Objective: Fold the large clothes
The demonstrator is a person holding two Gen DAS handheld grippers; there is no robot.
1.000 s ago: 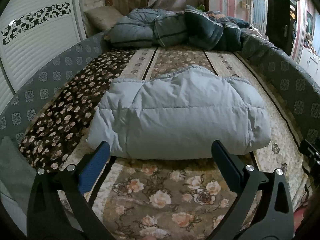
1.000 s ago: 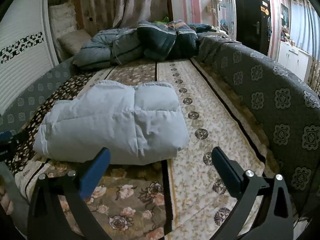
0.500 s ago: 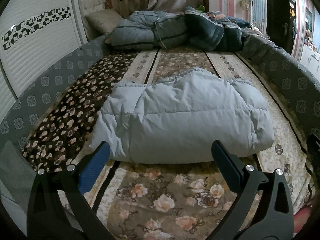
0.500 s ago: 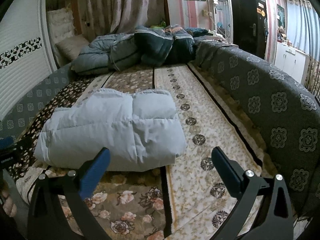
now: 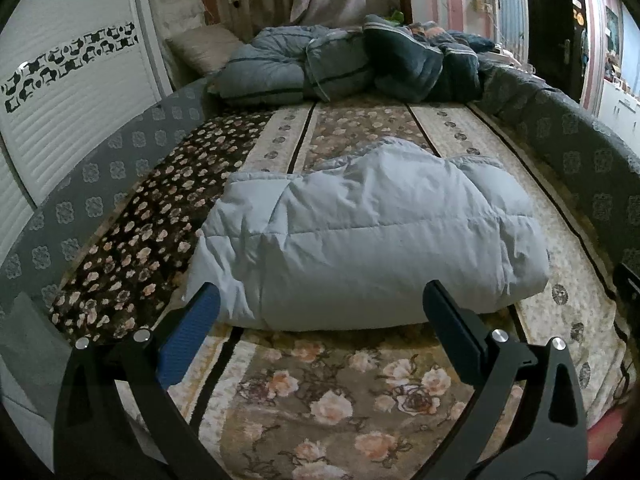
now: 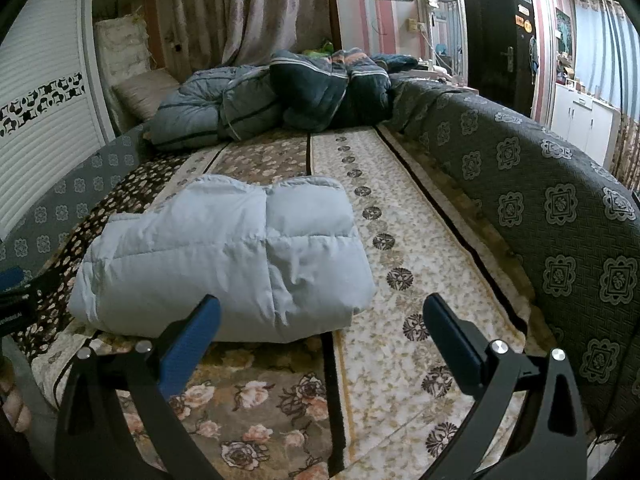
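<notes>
Jacket first: from the left wrist view, the pale blue puffer jacket point(image 5: 360, 236) lies folded into a thick bundle on the floral bedspread point(image 5: 320, 408), near the foot of the bed and a little left of the middle stripe. The left gripper point(image 5: 320, 312) hangs just short of the bundle's near edge, its fingers spread wide and grasping nothing; the blue pad point(image 5: 188, 340) sits near the bundle's left corner without touching it. A heap of dark quilts point(image 5: 352, 64) lies well apart at the far end.

From the right wrist view, the same jacket point(image 6: 224, 256) sits to the left of centre, its right edge rounded and puffed up. The right gripper point(image 6: 320, 316) is likewise released and empty, aimed more at the pale patterned strip of bedspread point(image 6: 400, 280) than at the garment. The grey padded bed rail point(image 6: 560, 240) runs along the right.

By my judgement the folding is done or nearly so, with both tools clear of the cloth. If another fold or a tidy-up is wanted, the next move calls for both grippers to close on the near edge corners together, since the fill looks springy and may unroll.
</notes>
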